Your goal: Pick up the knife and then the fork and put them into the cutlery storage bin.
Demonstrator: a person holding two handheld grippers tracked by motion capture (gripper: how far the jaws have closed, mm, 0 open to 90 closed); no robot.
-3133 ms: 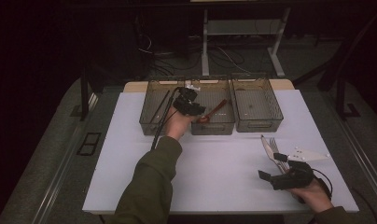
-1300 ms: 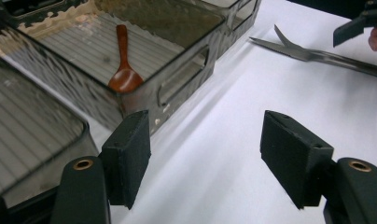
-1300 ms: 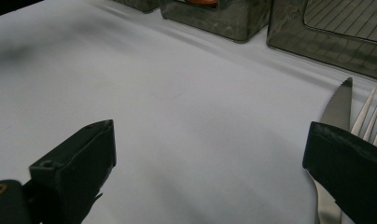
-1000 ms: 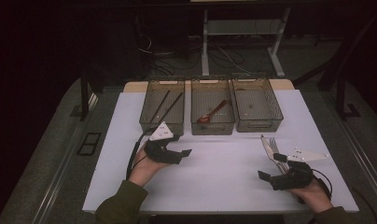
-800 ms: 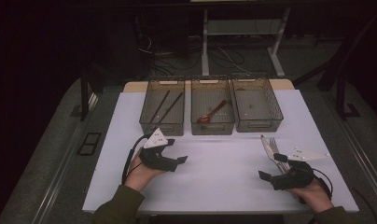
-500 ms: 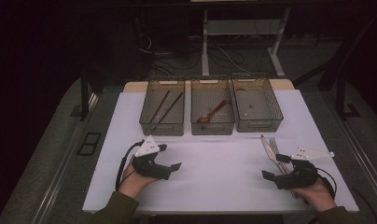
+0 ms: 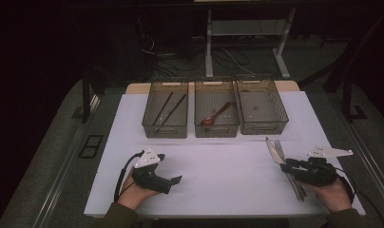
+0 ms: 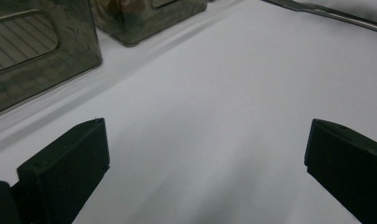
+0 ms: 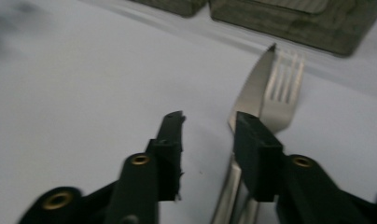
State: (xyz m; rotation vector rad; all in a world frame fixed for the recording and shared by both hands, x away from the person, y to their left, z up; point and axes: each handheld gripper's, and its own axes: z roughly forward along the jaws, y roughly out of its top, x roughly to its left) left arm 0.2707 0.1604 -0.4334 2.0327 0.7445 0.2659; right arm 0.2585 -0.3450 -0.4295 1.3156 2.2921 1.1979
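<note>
Your right tongs sit low over the near right of the white worktop, jaws just drawn in to a narrow gap; one jaw overlaps the silver steel table knife, with bare surface between them and nothing gripped. The silver steel fork lies just beside the knife, both pointing toward the smoky clear plastic bins. Your left tongs, at the near left, have just spread wide over bare worktop, holding nothing.
</note>
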